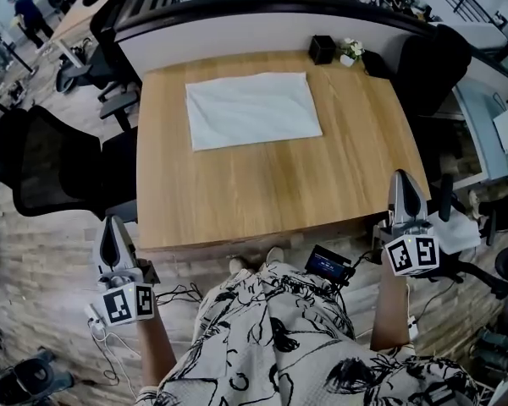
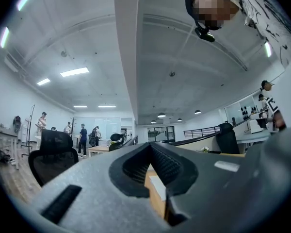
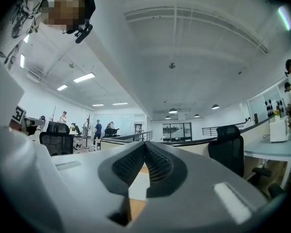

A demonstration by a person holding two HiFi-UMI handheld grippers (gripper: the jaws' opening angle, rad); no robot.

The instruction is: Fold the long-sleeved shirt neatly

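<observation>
Head view: left gripper and right gripper both with jaws together, empty, short of table edge. Shirt lies well ahead of both, apparently folded into flat rectangle. Risk: any poke with closed jaws drags cloth, rumpling neat fold.

The shirt: plain white, no print. The table: light honey-brown wood, fine straight grain. The left gripper and right gripper: pale grey shells. The marker cube on each: white faces with black square patterns. The pads: black, ribbed in fine rows, the same in both gripper views. The person's top: white ground, black sketch-like line pattern. The office chair left of the table: black. The small box on the table: black. The floor: grey-brown planks.
</observation>
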